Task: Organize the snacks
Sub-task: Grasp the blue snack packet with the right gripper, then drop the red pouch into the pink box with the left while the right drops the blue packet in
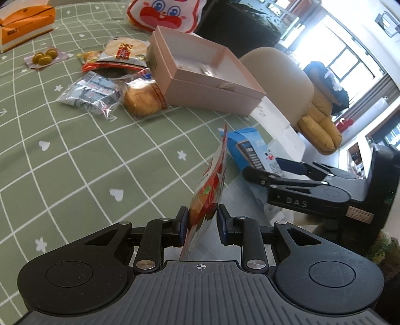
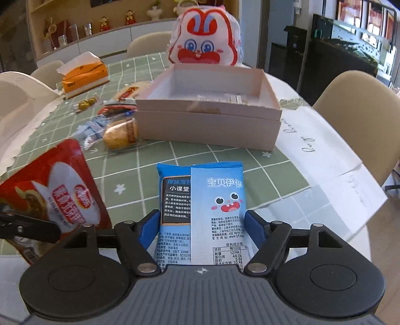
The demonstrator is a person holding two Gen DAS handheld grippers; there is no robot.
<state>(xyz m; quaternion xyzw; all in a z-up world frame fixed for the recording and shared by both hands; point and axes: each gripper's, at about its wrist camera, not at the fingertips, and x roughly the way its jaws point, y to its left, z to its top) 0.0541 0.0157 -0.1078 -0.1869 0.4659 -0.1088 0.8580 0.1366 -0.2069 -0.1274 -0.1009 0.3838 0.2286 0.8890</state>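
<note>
Bare tablecloth [image 2: 220, 160] before the pink box [image 2: 207, 125] — snacks [image 2: 120, 133] crowd its left.

The red packet [image 2: 53, 197] runs off the left edge in the right wrist view, its lower end behind the left hand-held gripper [image 2: 30, 228]. In the left wrist view it stands edge-on, its print unreadable. The blue packet [image 2: 202, 215] has its bottom end hidden under the gripper body. The pink box [image 2: 207, 120] hides most of its contents behind the near wall. The rabbit bag [image 1: 162, 15] is cut off at the top edge. Small packs [image 1: 90, 92] beside the box are too blurred to read.
</note>
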